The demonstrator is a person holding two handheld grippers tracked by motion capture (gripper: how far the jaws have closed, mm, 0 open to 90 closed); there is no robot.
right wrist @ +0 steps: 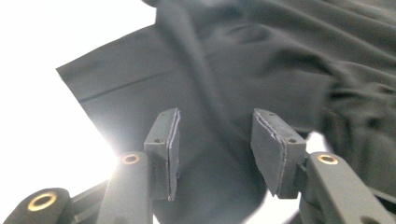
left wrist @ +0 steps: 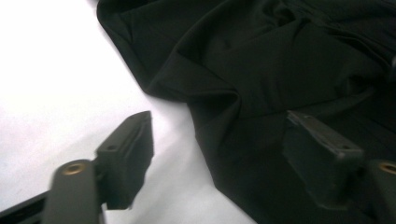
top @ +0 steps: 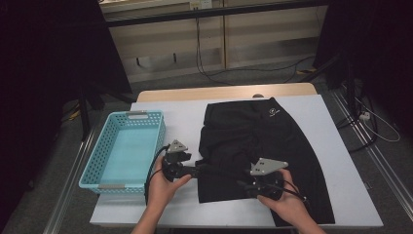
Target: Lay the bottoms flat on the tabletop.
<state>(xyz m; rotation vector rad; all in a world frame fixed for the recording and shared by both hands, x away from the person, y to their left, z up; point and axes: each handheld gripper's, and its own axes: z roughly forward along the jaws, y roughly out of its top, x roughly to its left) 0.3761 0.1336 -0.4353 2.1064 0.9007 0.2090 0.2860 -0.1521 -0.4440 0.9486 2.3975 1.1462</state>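
A black garment (top: 253,131) with a small white logo lies crumpled across the white table cover (top: 331,126). My left gripper (top: 204,168) sits at the garment's left edge, pointing right. In the left gripper view the left gripper (left wrist: 229,158) is open: one jaw hangs over the white cover, the other over the black cloth (left wrist: 261,70), and neither pad presses on the fabric. My right gripper (top: 243,184) is low over the garment's near part, pointing left. The right gripper (right wrist: 215,149) is open above a folded hem of the cloth (right wrist: 261,60), with nothing pinched.
A light blue perforated basket (top: 92,168) stands empty on the table's left side, close to my left hand. The table's near edge runs just under both hands. Cables and dark stands lie on the floor beyond the table.
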